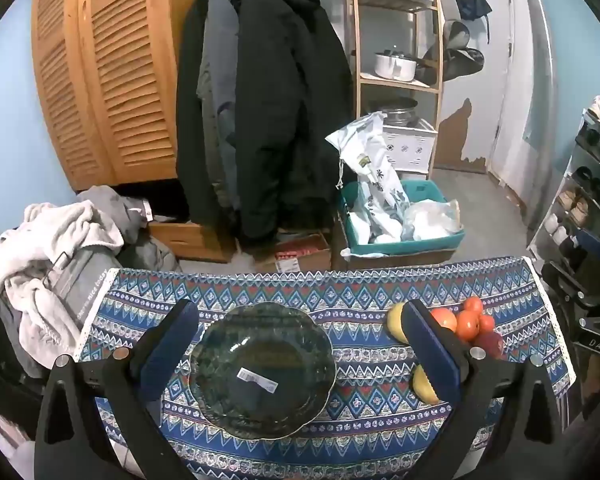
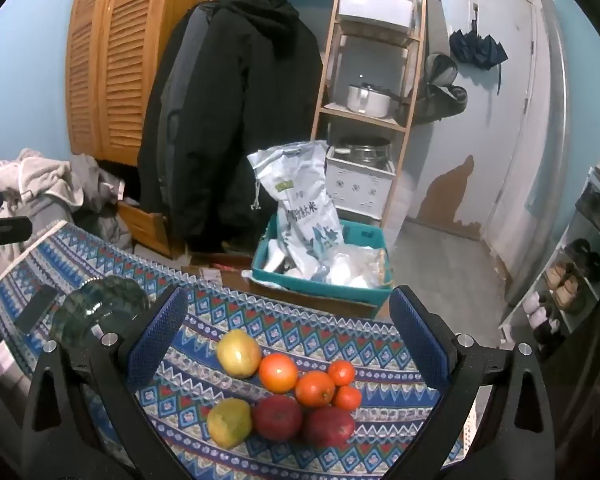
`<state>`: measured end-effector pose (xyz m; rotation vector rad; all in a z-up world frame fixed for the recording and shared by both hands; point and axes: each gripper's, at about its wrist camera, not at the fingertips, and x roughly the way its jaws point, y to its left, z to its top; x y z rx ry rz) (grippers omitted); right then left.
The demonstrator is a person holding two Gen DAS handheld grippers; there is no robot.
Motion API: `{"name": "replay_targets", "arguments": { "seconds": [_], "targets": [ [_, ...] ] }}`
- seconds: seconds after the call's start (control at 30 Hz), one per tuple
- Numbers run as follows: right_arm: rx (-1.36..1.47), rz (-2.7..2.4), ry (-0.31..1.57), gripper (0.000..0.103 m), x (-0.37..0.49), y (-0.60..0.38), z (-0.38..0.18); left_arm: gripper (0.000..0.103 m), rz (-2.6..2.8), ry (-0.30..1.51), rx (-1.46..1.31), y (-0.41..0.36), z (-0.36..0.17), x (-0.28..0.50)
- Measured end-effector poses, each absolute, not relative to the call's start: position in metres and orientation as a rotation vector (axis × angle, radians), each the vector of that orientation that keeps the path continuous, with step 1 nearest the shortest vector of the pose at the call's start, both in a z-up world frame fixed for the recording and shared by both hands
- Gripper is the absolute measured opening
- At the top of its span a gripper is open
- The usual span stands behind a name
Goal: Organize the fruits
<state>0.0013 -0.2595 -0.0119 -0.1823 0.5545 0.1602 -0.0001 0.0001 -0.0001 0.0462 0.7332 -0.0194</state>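
A dark green glass plate (image 1: pixel 262 368) with a white sticker lies on the patterned blue tablecloth (image 1: pixel 340 296); my left gripper (image 1: pixel 300 356) is open and empty, its blue pads either side of the plate. The plate also shows in the right wrist view (image 2: pixel 100 308) at the left. A pile of fruit lies to the right: two yellow-green fruits (image 2: pixel 238 353) (image 2: pixel 229 422), several oranges and tangerines (image 2: pixel 278 372), two red apples (image 2: pixel 277 417) (image 2: pixel 329 426). My right gripper (image 2: pixel 290 352) is open and empty above the pile. In the left wrist view the fruit (image 1: pixel 466 326) is partly hidden behind the right pad.
Beyond the table's far edge stand a teal bin (image 2: pixel 320 280) with bags, cardboard boxes, hanging black coats (image 1: pixel 260 120), a wooden shelf (image 1: pixel 396 80) and a louvred wardrobe. Laundry (image 1: pixel 48 248) is piled left of the table. A shoe rack (image 2: pixel 580 256) stands to the right.
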Motion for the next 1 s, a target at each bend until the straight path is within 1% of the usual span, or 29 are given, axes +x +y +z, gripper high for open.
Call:
{"name": "replay_targets", "arguments": {
  "seconds": [1.0],
  "targets": [
    [-0.189,0.156,0.556,0.099,0.0010,-0.2608,-0.0139,0.102,-0.023,0.742,0.066,-0.0015,-0.0027,-0.0001]
  ]
}}
